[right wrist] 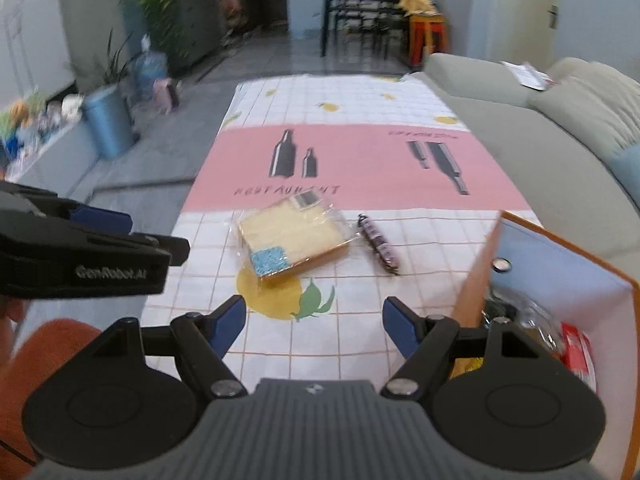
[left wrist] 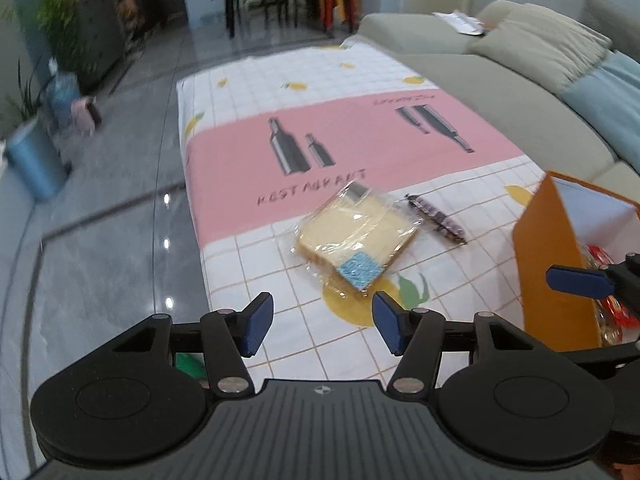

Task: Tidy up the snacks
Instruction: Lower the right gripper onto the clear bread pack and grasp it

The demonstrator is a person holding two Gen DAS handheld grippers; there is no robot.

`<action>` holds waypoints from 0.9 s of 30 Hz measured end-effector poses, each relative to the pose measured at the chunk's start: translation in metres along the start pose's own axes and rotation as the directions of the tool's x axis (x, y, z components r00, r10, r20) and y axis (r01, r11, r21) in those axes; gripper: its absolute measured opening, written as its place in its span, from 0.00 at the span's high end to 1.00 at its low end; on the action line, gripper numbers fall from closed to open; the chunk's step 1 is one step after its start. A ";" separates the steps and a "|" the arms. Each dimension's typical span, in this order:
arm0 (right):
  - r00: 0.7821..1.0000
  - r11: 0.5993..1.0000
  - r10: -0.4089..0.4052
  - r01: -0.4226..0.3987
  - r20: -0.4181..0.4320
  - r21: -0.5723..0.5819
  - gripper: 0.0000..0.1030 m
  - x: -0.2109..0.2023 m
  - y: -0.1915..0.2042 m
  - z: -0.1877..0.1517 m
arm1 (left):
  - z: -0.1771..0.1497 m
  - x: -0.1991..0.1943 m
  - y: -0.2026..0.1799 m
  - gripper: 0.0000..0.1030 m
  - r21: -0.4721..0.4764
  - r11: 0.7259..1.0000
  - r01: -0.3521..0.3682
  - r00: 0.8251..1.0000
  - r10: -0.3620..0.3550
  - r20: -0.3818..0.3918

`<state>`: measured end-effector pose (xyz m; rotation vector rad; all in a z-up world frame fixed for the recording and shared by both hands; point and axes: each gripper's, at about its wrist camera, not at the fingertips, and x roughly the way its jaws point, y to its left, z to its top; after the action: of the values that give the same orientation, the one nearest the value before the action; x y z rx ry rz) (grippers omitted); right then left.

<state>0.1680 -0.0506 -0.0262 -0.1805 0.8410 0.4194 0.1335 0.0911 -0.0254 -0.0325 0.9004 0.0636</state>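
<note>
Wrapped bread [left wrist: 358,236] lies mid-frame on the worktop [left wrist: 280,92] beside a dark snack stick [left wrist: 438,218], left gripper [left wrist: 322,326] and right gripper [right wrist: 314,328] fingers apart, empty.

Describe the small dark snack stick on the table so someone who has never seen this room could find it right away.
Look at the long table with the white checked cloth and pink band beside the grey sofa. Just below the pink band, between the plastic-wrapped bread and the open orange box, lies the snack stick. It is the only thin, dark, purplish tube there; the bread is flat, pale and square.
</note>
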 end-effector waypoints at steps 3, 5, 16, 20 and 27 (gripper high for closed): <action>0.999 0.998 0.009 -0.012 -0.051 -0.069 0.28 0.028 0.008 0.010 | 0.004 0.015 0.010 0.34 -0.032 0.999 -0.009 1.000 0.008 -0.028; 0.997 0.995 0.030 -0.037 -0.075 -0.093 0.28 0.043 0.010 0.015 | 0.007 0.026 0.018 0.34 -0.054 0.998 -0.020 0.999 0.018 -0.047; 0.988 0.961 0.086 -0.117 -0.130 -0.250 0.28 0.125 0.037 0.044 | 0.007 0.069 0.057 0.34 -0.155 0.984 -0.085 0.988 0.063 -0.139; 0.979 0.949 0.087 -0.138 -0.184 -0.283 0.28 0.157 0.044 0.047 | 0.005 0.081 0.065 0.34 -0.180 0.979 -0.099 0.984 0.069 -0.167; 0.978 0.930 0.059 -0.127 -0.201 -0.344 0.16 0.183 0.056 0.036 | 0.002 0.092 0.064 0.34 -0.175 0.979 -0.100 0.980 0.067 -0.188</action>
<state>0.2768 0.0640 -0.1401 -0.5240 0.9568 0.6518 0.1879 0.1588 -0.0965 -0.1752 1.0763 0.2258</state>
